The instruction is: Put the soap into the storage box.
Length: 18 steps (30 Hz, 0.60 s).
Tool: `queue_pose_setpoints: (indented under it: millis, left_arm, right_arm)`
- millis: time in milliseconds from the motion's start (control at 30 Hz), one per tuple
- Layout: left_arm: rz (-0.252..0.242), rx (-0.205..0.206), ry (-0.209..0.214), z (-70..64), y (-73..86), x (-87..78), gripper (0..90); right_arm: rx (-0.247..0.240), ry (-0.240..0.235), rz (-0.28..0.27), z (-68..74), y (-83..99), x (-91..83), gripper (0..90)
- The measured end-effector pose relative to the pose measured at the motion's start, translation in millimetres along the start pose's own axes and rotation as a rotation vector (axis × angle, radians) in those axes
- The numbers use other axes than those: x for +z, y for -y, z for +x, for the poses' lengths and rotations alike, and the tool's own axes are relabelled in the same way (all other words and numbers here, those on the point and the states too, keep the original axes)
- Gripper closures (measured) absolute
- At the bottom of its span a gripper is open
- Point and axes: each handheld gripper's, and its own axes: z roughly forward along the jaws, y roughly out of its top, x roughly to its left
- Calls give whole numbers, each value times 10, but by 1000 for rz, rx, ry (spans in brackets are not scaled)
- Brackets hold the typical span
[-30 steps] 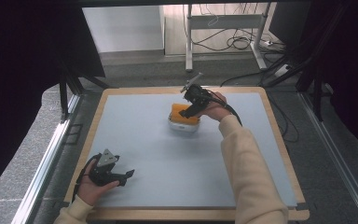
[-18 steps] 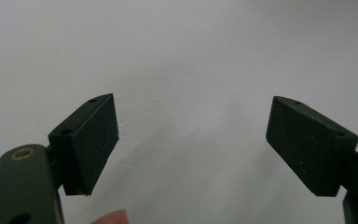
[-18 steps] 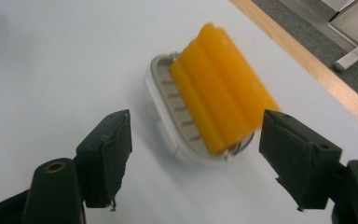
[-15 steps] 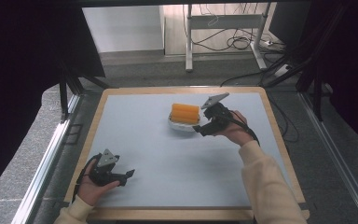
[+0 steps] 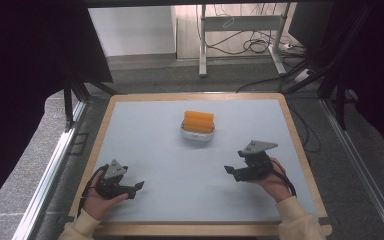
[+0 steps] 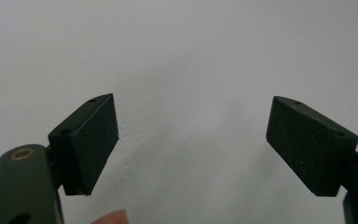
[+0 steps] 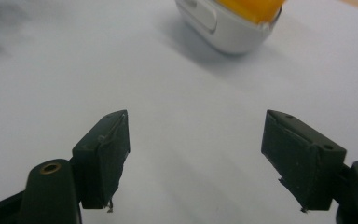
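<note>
A pale blue-grey table (image 5: 145, 135) with a wooden rim sits on a grey floor, with cables (image 5: 252, 45) trailing around a desk frame at the far side. At the near left corner, the left gripper (image 5: 132, 189) rests on the bare surface in the person's hand, its jaws spread wide with nothing between them; its own view (image 6: 191, 140) looks out over plain tabletop. In the middle of the table, toward the far side, stands a white dish (image 5: 197, 135) filled with an orange block (image 5: 198, 121). At the near right, the right gripper (image 5: 228, 170) is also released, jaws wide apart and empty. The dish lies well apart from it, farther away and to its left; in the right gripper view (image 7: 196, 140), the dish (image 7: 223, 32) sits beyond the jaws, untouched.
</note>
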Motion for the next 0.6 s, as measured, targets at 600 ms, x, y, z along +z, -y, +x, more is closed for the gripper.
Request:
queue_pose_setpoints:
  millis: [600]
  left_arm:
    - [-10, -1, -4, 9, -30, -9, 171]
  right_arm:
    - [53, 56, -11, -21, 275, 59, 212]
